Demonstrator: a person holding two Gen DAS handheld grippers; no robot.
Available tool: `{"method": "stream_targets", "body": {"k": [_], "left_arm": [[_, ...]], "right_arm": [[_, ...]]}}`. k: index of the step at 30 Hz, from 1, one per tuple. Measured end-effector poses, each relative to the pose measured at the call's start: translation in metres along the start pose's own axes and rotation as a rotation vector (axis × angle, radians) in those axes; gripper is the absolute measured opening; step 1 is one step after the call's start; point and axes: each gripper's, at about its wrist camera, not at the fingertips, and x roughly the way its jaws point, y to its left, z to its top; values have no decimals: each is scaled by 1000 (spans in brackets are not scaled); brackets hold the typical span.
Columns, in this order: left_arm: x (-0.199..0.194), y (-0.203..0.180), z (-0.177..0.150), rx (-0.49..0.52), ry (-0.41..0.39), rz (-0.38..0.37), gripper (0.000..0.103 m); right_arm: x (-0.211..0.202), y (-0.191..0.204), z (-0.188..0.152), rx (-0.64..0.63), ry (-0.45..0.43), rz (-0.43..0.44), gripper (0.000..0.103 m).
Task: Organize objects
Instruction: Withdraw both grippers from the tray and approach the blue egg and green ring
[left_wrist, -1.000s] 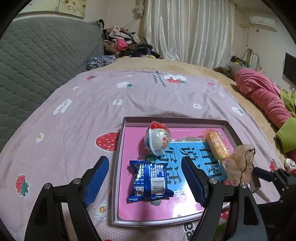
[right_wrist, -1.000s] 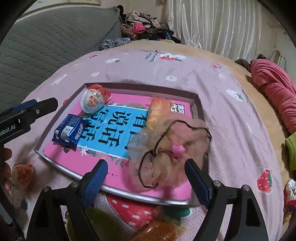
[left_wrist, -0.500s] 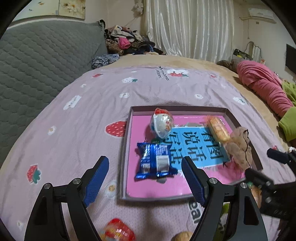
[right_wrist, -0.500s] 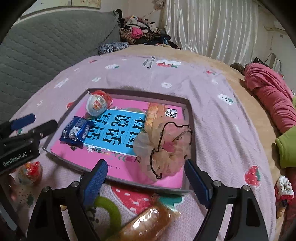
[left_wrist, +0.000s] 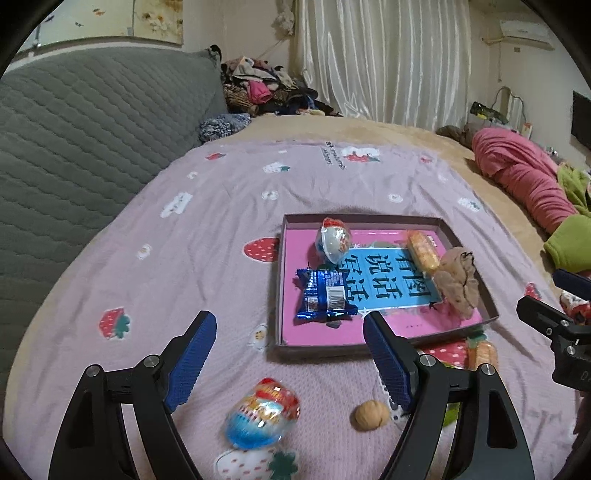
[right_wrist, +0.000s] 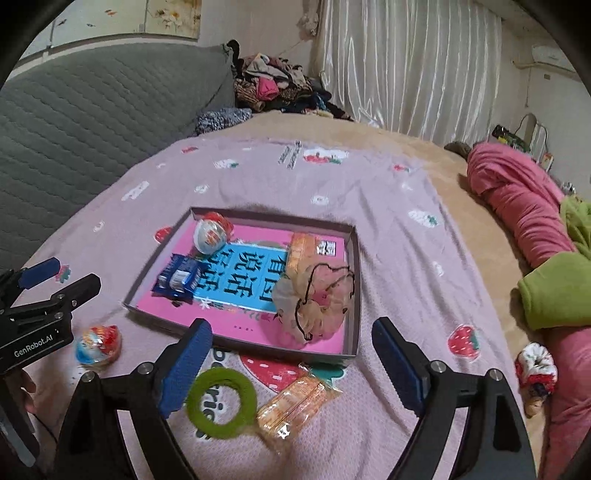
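A shallow pink box lid (left_wrist: 284, 258) (right_wrist: 352, 295) lies on the bed. In it lie a blue snack packet (left_wrist: 325, 297) (right_wrist: 177, 278), a toy egg (left_wrist: 332, 240) (right_wrist: 210, 234), an orange wafer pack (left_wrist: 423, 251) (right_wrist: 301, 251) and a beige scrunchie (left_wrist: 458, 286) (right_wrist: 314, 299). My left gripper (left_wrist: 290, 360) is open and empty, above a second toy egg (left_wrist: 262, 417) (right_wrist: 98, 343) and a walnut (left_wrist: 371, 415). My right gripper (right_wrist: 291, 367) is open and empty, above a green ring (right_wrist: 221, 402) and another wafer pack (right_wrist: 295, 404).
A red and white scrunchie (right_wrist: 535, 367) lies right of the box. A grey quilted headboard (left_wrist: 74, 129) stands at the left. Pink and green bedding (right_wrist: 532, 206) lies at the right. A clothes pile (left_wrist: 262, 88) sits at the far end.
Both grippers have pulled back from the box toward the near edge. The second egg, walnut, green ring and loose wafer pack have come into view. The beige scrunchie stays in the box.
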Motion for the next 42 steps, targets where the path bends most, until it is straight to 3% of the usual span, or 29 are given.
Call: {"method": "stream_targets", "body": {"k": [22, 42], "left_arm": [[-134, 32, -6, -8, -99, 7, 83], [-198, 52, -22, 3, -130, 38, 83]], "right_arm": [[-122, 43, 4, -83, -134, -30, 94], [-187, 81, -14, -168, -199, -20, 94]]}}
